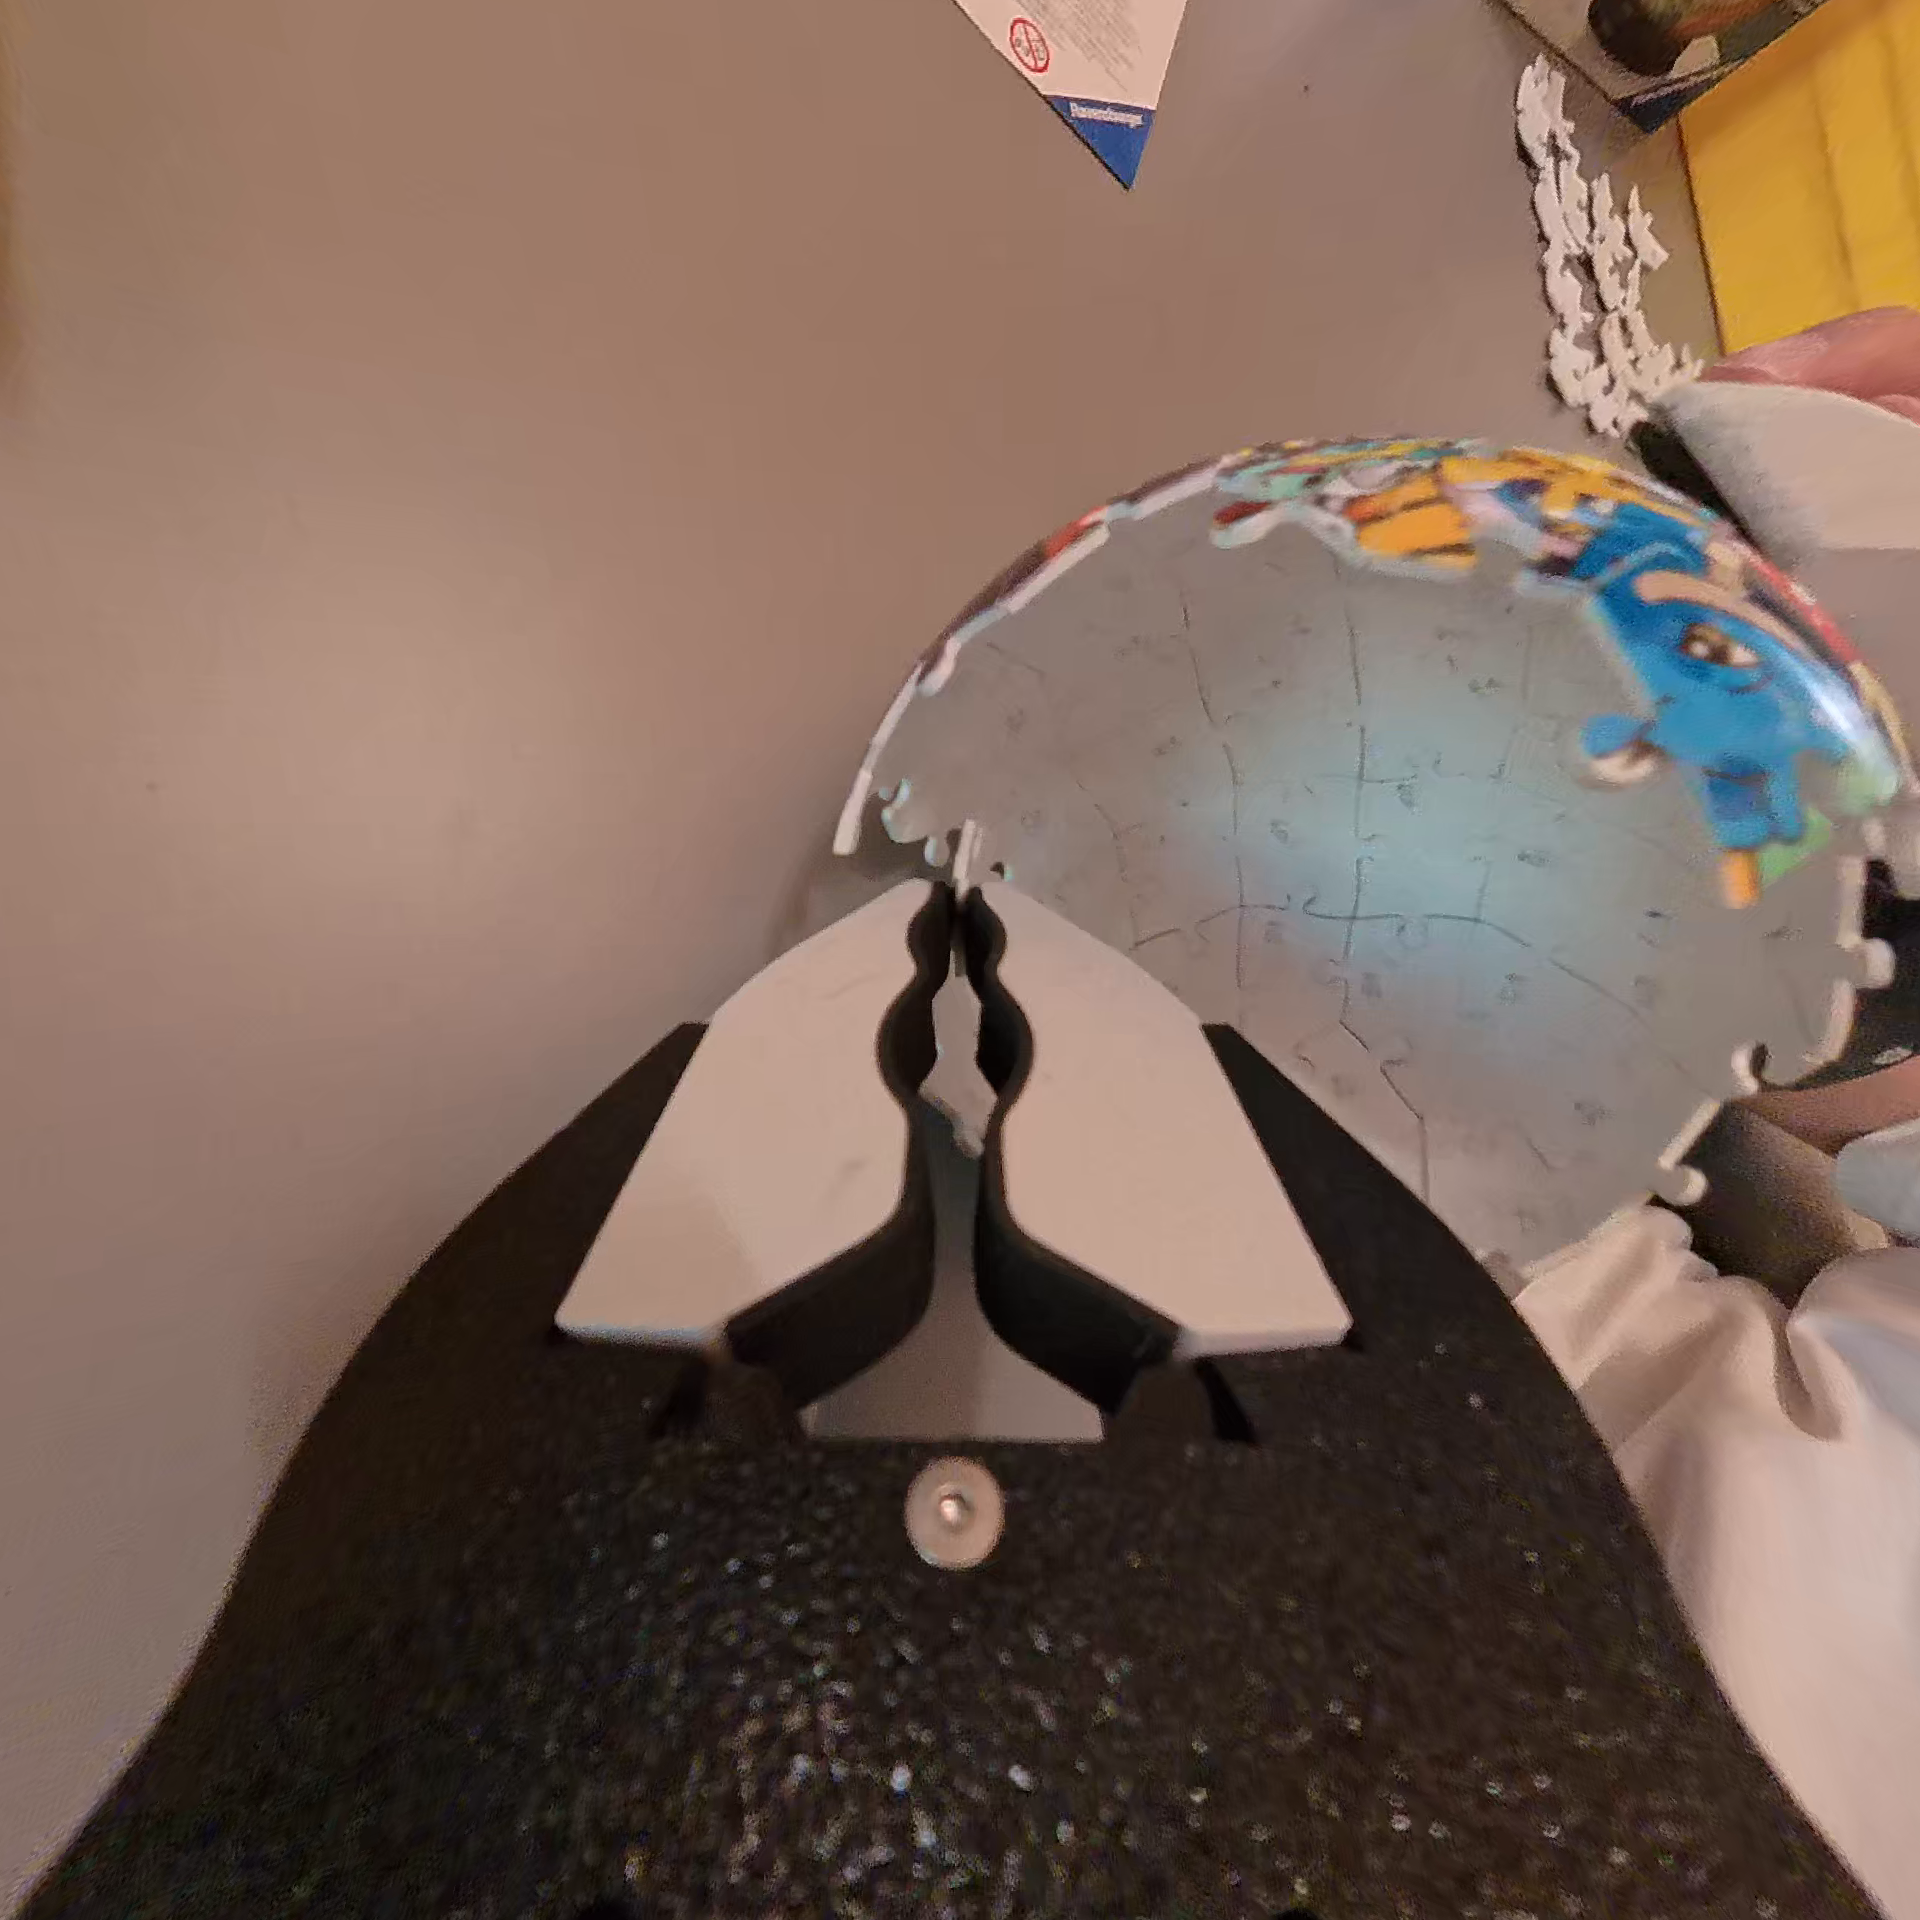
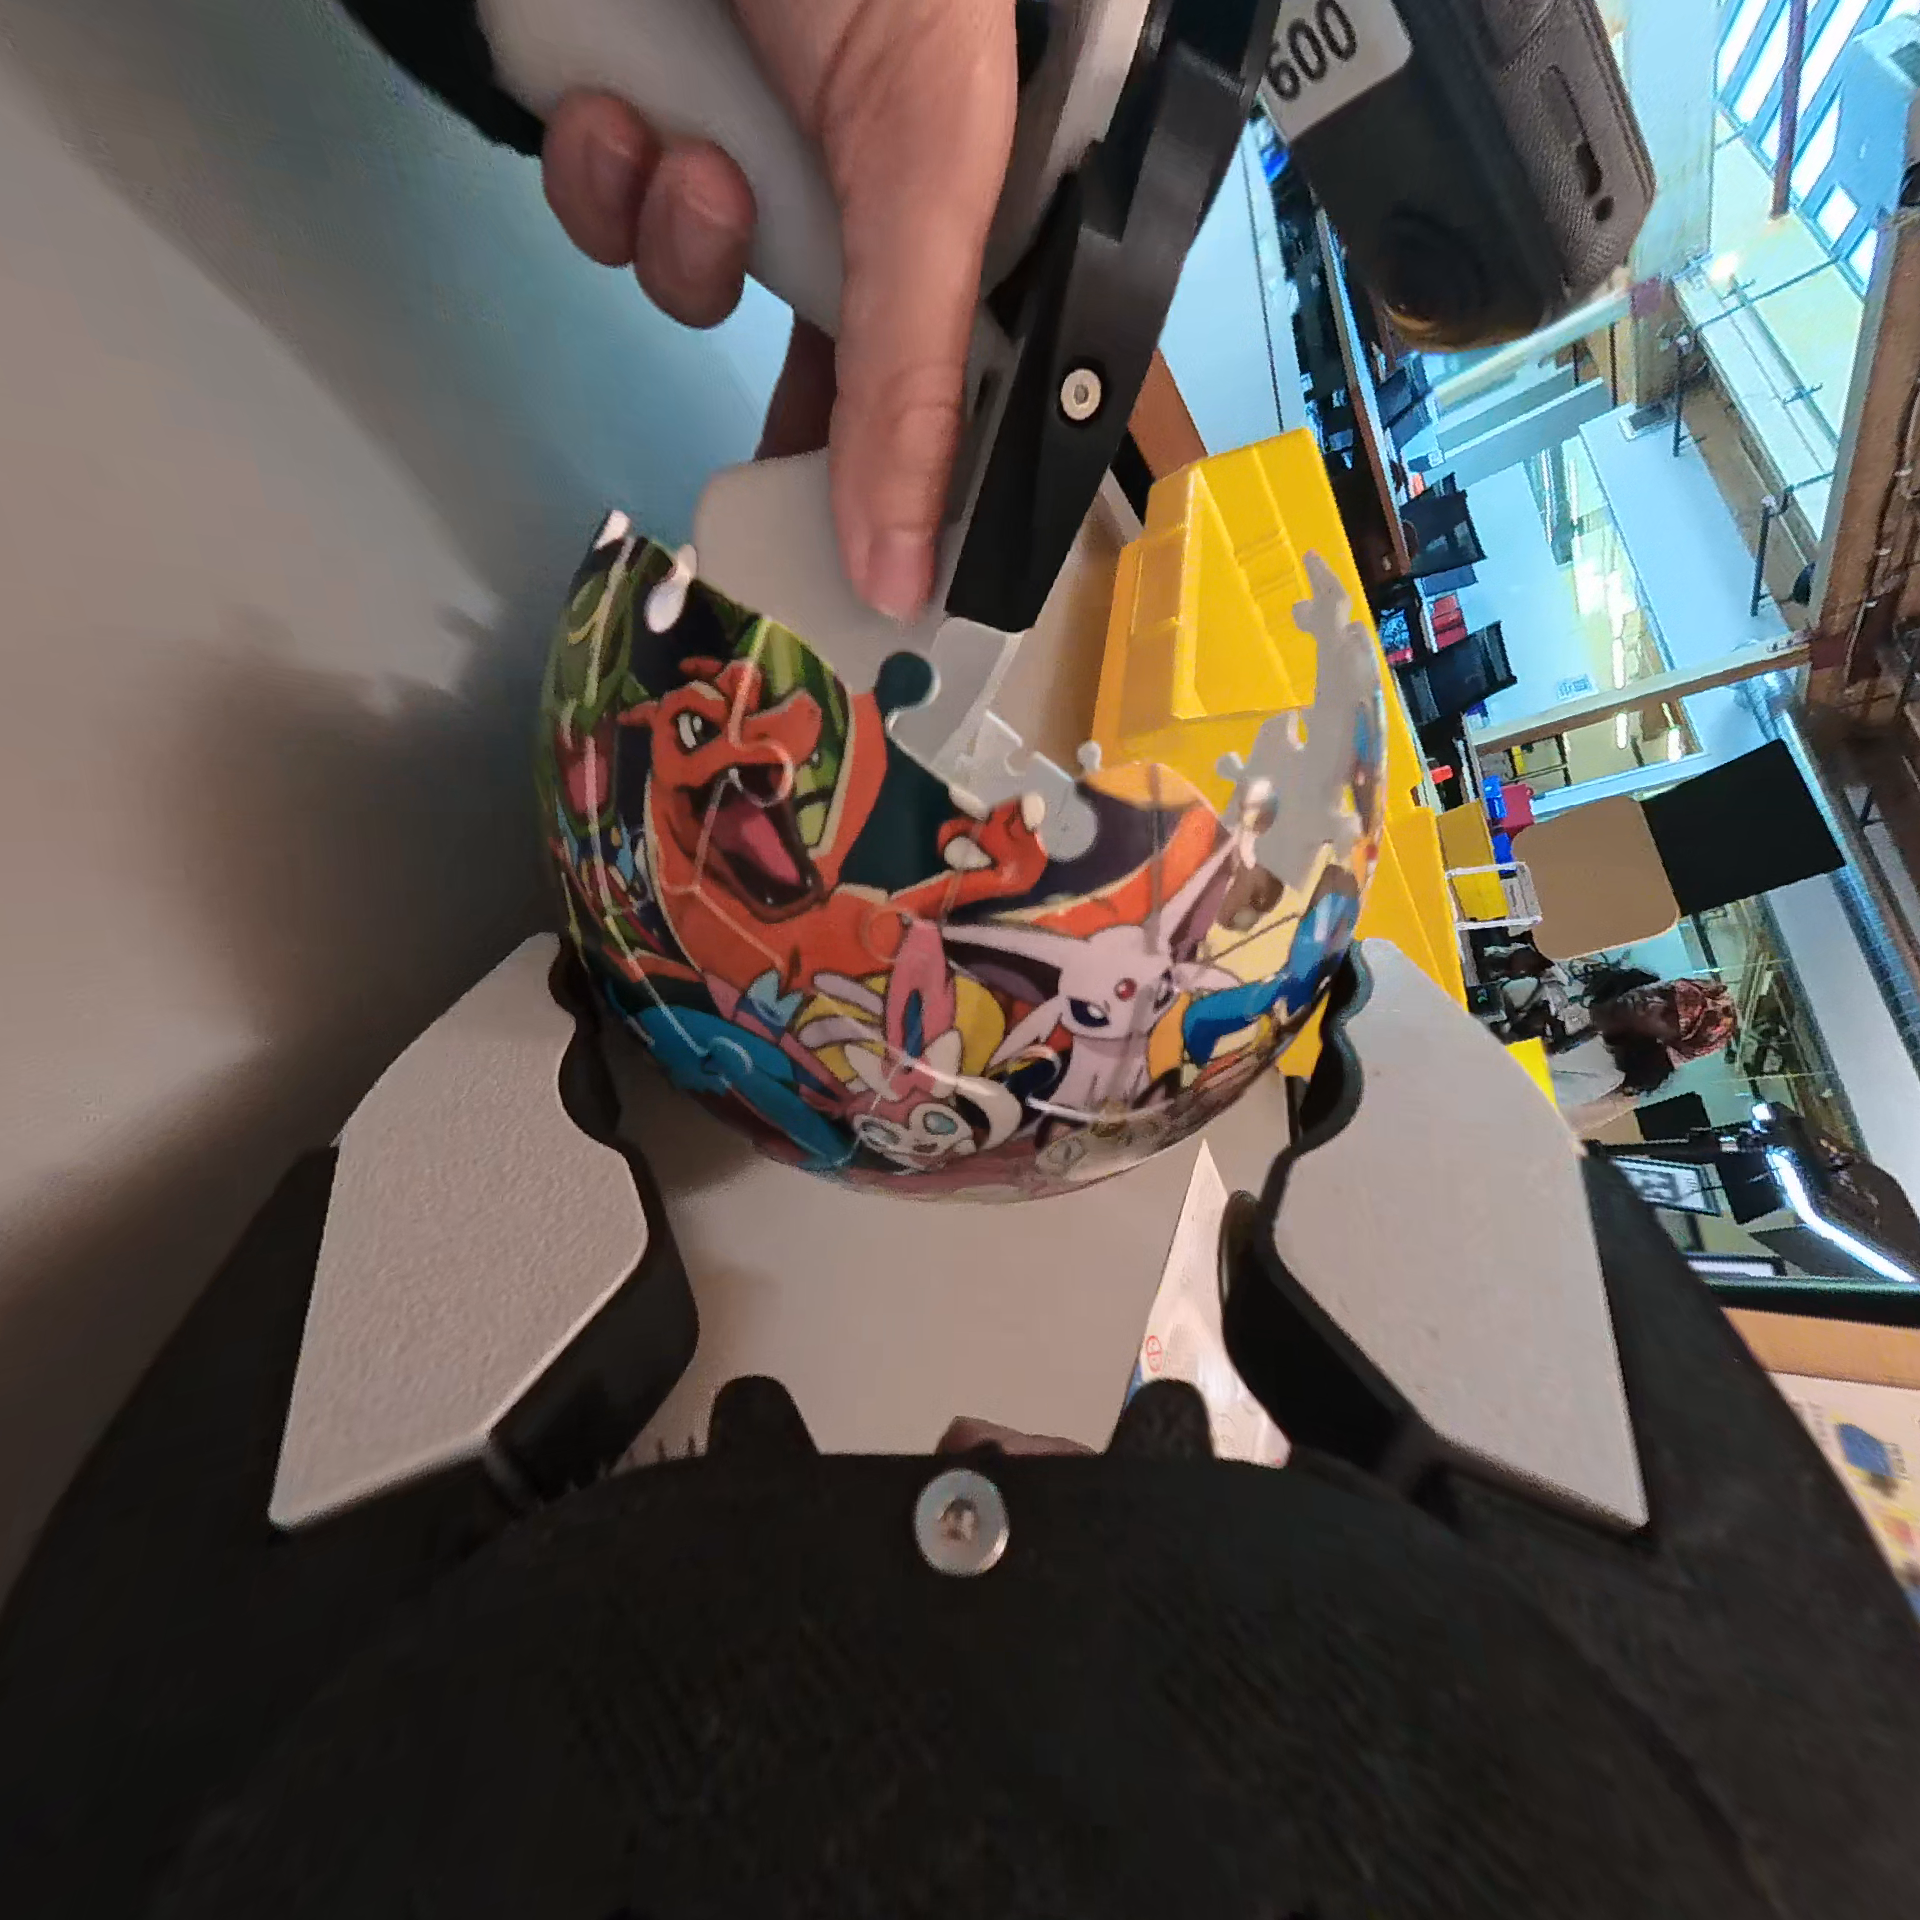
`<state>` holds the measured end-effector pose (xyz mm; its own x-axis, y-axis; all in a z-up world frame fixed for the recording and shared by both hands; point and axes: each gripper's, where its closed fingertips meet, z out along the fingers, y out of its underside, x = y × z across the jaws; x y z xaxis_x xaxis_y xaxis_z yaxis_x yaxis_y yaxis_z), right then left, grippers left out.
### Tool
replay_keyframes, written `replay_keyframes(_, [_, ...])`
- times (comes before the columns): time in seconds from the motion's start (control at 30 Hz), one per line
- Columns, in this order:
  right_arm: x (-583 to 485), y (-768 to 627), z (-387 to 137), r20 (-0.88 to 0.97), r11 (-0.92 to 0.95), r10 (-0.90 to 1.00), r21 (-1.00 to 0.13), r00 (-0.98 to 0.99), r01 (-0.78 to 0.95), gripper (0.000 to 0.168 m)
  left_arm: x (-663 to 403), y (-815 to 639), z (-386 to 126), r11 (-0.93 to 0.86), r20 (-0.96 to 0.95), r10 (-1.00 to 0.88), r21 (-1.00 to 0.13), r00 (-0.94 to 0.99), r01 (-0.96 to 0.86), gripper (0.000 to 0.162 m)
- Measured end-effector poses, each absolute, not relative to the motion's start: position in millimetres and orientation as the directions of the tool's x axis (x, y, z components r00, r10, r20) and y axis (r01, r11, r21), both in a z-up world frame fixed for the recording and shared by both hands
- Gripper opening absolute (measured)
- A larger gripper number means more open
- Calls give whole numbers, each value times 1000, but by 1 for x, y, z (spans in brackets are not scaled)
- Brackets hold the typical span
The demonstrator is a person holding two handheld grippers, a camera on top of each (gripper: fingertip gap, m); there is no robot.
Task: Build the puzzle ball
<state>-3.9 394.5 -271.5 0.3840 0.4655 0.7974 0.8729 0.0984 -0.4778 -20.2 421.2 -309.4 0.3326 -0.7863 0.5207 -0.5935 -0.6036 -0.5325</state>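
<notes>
1. Underneath everything, a plain grey counter [image 1: 468, 520] fills the left wrist view, with a yellow bin [image 1: 1808, 177] at its far right edge.
2. Next in size, the half-built puzzle ball [image 2: 935, 935], a curved shell printed with bright cartoon creatures, sits clamped between the spread fingers of the right gripper [image 2: 961, 1049], which press on its two sides.
3. Its pale grey inside [image 1: 1351, 883] faces the left wrist camera, with a jagged unfinished rim.
4. The left gripper [image 1: 954, 920] has its fingers clenched on a single thin puzzle piece [image 1: 971, 868], held edge-on and touching the ball's rim.
5. A heap of loose white puzzle pieces [image 1: 1590, 239] lies beside the yellow bin.
6. A white and blue leaflet [image 1: 1081, 73] lies at the counter's far edge.
</notes>
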Motion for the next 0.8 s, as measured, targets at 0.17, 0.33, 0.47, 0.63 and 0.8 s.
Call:
replay_keyframes(0.17, [-10, 395, -272, 803, 104, 485, -445, 346, 889, 130, -25, 421, -318, -618, 536, -772, -505, 343, -603, 3])
replay_keyframes(0.33, [-15, 398, -271, 785, 78, 538, -411, 308, 908, 130, -30, 428, -324, -617, 490, -779, -490, 391, -616, 9])
replay_keyframes(0.47, [-16, 401, -271, 772, 53, 565, -385, 291, 921, 130, -34, 428, -326, -631, 497, -767, -475, 405, -613, 11])
replay_keyframes(0.63, [-20, 402, -271, 779, 58, 572, -350, 257, 935, 130, -39, 430, -324, -667, 524, -738, -469, 425, -579, 15])
replay_keyframes(0.8, [-24, 404, -270, 771, 58, 584, -352, 254, 934, 130, -38, 433, -315, -701, 570, -707, -488, 418, -520, 30])
